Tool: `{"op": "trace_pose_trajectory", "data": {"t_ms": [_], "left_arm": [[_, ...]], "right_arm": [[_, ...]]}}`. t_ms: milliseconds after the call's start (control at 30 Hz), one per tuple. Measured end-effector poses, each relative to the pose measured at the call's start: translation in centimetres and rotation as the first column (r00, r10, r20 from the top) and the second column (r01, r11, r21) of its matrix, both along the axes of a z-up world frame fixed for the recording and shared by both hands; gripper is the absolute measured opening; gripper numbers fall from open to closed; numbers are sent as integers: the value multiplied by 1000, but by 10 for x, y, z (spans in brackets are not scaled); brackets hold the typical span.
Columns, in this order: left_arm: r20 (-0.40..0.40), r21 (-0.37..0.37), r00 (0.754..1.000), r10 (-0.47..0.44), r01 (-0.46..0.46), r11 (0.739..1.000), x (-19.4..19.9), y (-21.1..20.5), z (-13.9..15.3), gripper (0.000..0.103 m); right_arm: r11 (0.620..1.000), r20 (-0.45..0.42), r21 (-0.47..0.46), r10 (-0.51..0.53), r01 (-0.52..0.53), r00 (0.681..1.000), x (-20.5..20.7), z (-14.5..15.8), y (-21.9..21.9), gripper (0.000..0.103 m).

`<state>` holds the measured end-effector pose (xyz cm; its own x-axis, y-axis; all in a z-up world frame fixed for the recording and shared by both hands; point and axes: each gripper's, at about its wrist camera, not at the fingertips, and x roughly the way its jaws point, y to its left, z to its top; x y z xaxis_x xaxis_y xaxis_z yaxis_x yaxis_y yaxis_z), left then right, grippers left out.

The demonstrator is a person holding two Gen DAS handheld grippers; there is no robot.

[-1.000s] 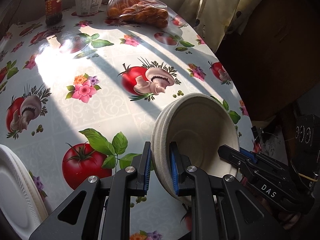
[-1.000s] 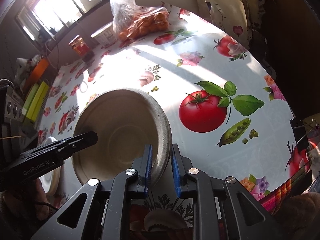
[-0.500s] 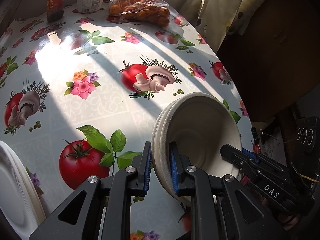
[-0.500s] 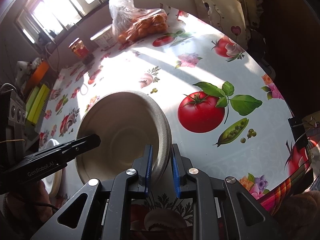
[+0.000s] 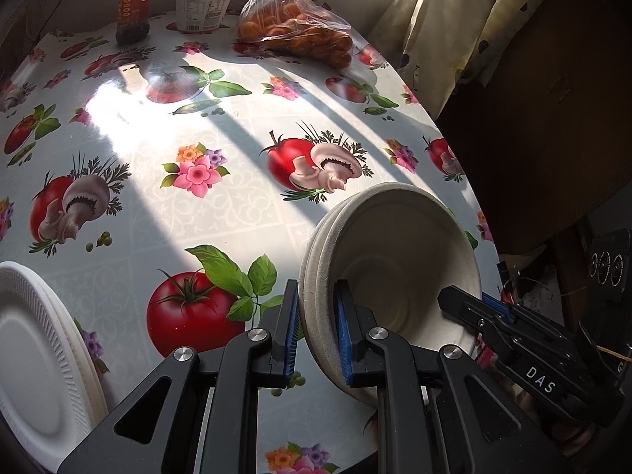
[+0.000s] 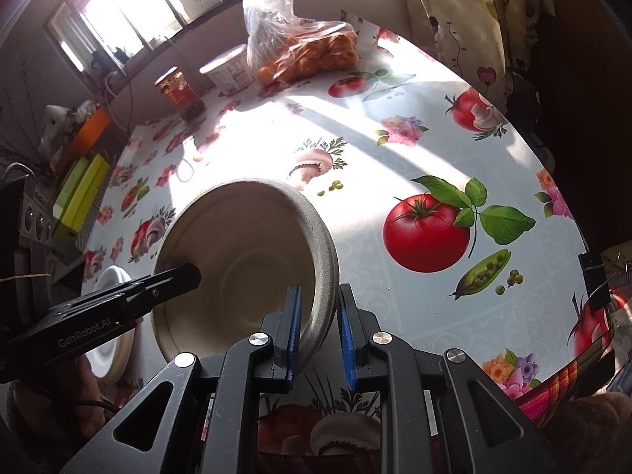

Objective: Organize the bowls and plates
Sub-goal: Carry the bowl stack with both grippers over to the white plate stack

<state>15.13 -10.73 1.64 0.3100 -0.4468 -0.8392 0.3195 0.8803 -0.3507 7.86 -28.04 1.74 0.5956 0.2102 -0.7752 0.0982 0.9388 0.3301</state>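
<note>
At the bottom centre of each wrist view my jaws are clamped narrow on the rim of the nested paper bowls [image 5: 399, 276]: my left gripper [image 5: 316, 335] pinches one side, my right gripper [image 6: 318, 335] the opposite side, 1 blue pad inside the wall and 1 outside. The stack looks like 2 bowls, maybe 3; I cannot count the rims for sure. It sits tilted, low and right of centre in the left view, near the table edge [image 5: 466, 181]. To separate them well, I judge I should hold 1 rim firm and peel the other gently, without crushing the soft pulp. At the lower left of the left view waits the stack of white foam plates [image 5: 35, 351], well apart from the bowls. Beyond, at the top, stand a dark jar [image 5: 133, 8], a white tub [image 5: 204, 7] and a bag of orange snacks [image 5: 296, 27].
</note>
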Motion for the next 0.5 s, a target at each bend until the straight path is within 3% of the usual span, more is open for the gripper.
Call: {"op": "trace_pose_trajectory", "data": {"t_ms": [500], "left_arm": [[29,20,994,105,-106,994,-4,50,6,18]], "right_arm": [[990,4,-53,131,-131,991,23,12,51,18]]}}
